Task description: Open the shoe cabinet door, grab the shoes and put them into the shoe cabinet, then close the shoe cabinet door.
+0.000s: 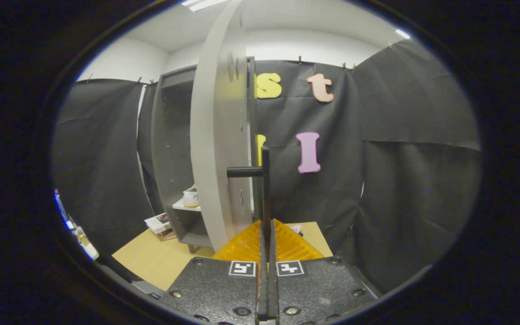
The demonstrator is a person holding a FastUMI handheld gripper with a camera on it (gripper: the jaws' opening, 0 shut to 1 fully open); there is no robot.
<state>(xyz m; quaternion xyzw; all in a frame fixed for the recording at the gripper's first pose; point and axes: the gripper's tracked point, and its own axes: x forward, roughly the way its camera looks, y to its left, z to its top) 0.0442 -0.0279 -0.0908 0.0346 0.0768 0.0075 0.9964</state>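
The grey shoe cabinet point(169, 149) stands ahead and to the left, its interior open to me. Its door point(217, 135) is swung out and I see it nearly edge-on, just left of my fingers. A black bar handle point(265, 180) sticks out from the door on a short post. My gripper point(266, 234) is shut on the lower part of that handle, both fingers pressed against the bar. A white shoe point(191, 197) sits on a shelf point(183, 206) inside the cabinet, partly hidden by the door.
A small stack of books point(160, 224) lies on the tan floor point(160, 259) by the cabinet's left foot. A small pink object point(296, 229) rests on the floor beyond my fingers, near the black cloth wall point(400, 180).
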